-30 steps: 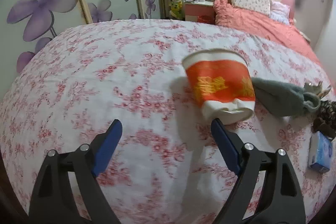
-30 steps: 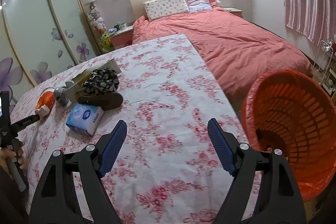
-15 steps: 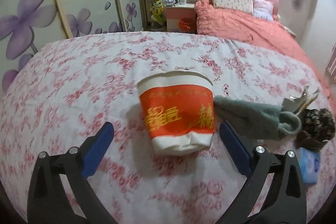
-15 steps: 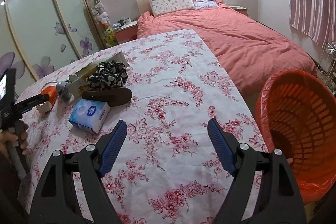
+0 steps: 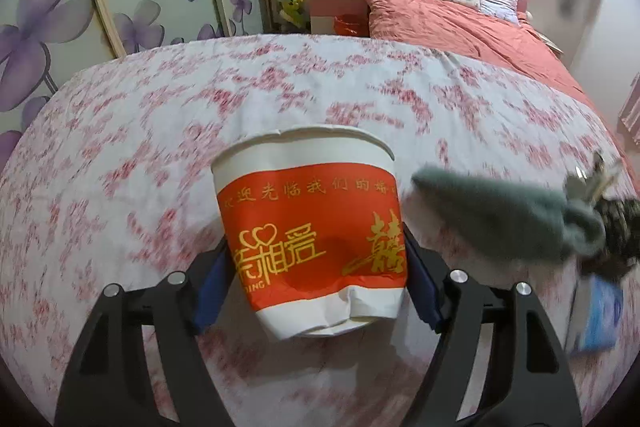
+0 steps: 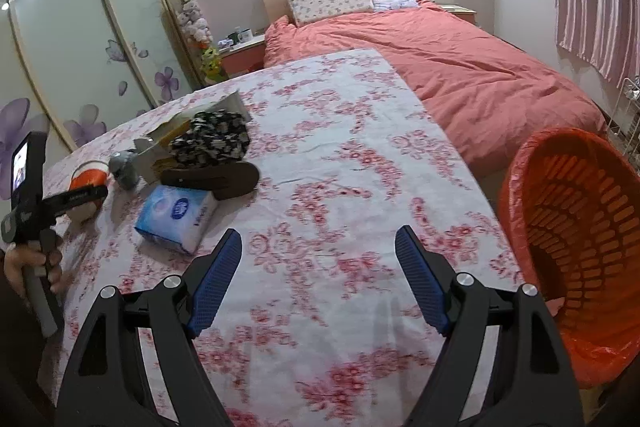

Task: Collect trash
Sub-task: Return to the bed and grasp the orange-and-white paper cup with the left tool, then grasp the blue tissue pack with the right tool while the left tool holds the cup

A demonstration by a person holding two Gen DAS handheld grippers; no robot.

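The left tongs [image 5: 316, 279] bracket a crumpled paper cup [image 5: 310, 227], red-banded with gold lettering, lying on its side on the floral-clothed table [image 5: 160, 147] with its open rim pointing away toward 12 o'clock; the blue pads sit against the cup's two flanks, though the cup hides the contact, so I cannot tell whether they truly pinch it. At 3 o'clock from the cup, just beside it, lies a grey-green sock [image 5: 508, 215], blurred. In the right wrist view the same cup [image 6: 86, 181] sits at about 9 o'clock near the table's edge, with a tissue pack [image 6: 178, 217], a dark slipper [image 6: 216, 179] and a black-and-white patterned cloth [image 6: 212, 139] clustered toward 10 o'clock. The right tongs [image 6: 318, 279] hang wide apart over the cloth, holding nothing. An orange basket [image 6: 576, 227] lined with a red bag stands off the table at 3 o'clock.
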